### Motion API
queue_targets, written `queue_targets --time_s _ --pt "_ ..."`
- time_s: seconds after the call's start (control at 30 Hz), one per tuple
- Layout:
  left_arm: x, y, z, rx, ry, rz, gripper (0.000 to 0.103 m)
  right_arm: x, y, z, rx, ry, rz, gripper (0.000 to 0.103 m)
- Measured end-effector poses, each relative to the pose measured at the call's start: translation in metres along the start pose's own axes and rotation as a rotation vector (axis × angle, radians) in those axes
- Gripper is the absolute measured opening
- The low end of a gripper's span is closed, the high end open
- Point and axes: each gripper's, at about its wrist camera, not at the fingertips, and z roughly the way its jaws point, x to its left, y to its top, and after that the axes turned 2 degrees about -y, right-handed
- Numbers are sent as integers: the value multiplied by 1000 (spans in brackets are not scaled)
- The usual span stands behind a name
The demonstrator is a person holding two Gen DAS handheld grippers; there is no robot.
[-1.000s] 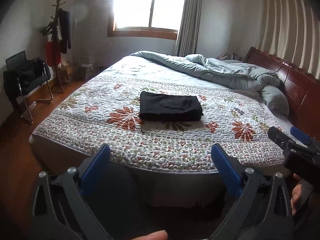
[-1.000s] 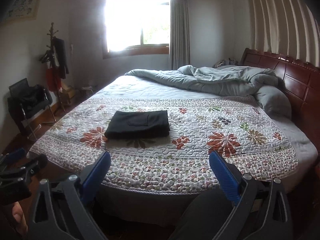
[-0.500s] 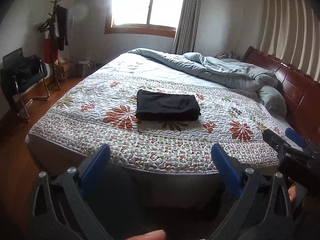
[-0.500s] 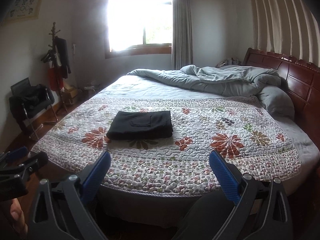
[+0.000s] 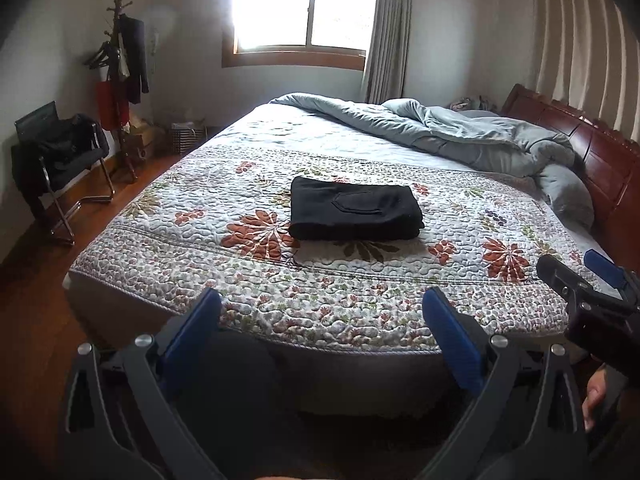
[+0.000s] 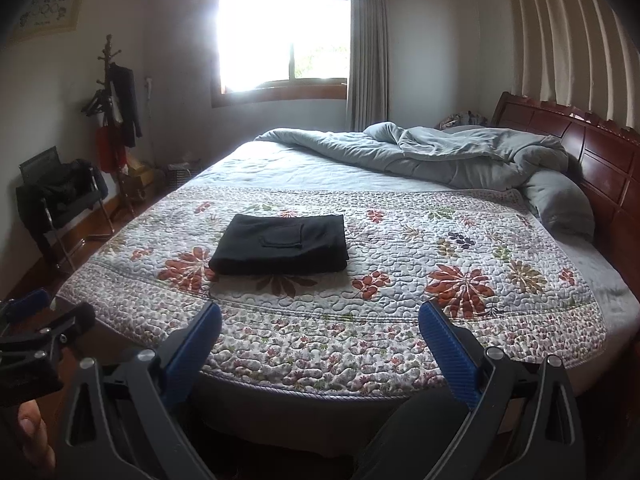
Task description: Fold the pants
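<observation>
Black pants (image 5: 354,208) lie folded in a compact rectangle mid-quilt (image 5: 280,300) on the bed, pocket up. We hold left claw (image 5: 322,336) and right claw (image 6: 320,340) spread, empty, well short of the bed: folding looks finished, though hidden layers may be uneven.

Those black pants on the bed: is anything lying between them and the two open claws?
Nothing but bare floral quilt lies between the folded pants and the left gripper; the right gripper view shows likewise.
</observation>
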Motion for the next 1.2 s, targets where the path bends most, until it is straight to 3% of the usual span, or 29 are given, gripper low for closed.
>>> queue_targets --time_s 0.63,1.2 --pt "1 13 34 44 31 -1 100 3 8 37 23 7 -15 99" --pt "3 12 37 44 52 9 100 5 7 38 20 1 -28 99"
